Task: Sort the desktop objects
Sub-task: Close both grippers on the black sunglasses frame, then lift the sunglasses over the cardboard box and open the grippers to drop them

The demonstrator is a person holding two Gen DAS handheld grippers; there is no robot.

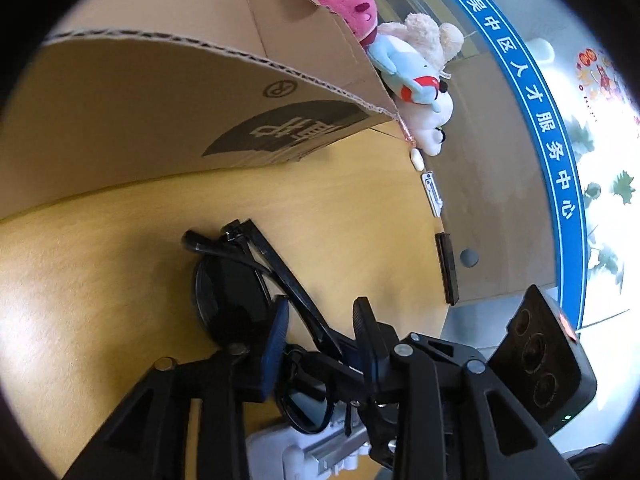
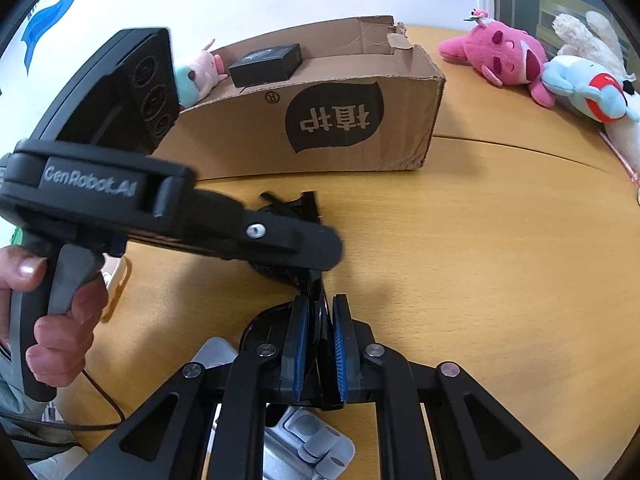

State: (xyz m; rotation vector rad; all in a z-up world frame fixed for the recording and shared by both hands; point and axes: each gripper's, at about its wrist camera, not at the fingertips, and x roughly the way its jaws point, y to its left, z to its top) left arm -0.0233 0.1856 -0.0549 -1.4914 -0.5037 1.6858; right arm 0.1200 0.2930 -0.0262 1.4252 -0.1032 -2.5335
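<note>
Holding black case (image 2: 266, 65): cardboard box (image 2: 360, 120).

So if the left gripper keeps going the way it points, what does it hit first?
Probably the black sunglasses lying right ahead of the left gripper, then the wooden table; the cardboard box sits further back. Depth is unclear.

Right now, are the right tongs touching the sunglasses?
Touching. The right wrist view shows the right tongs shut on the sunglasses, both blue pads pressing the black frame.
</note>
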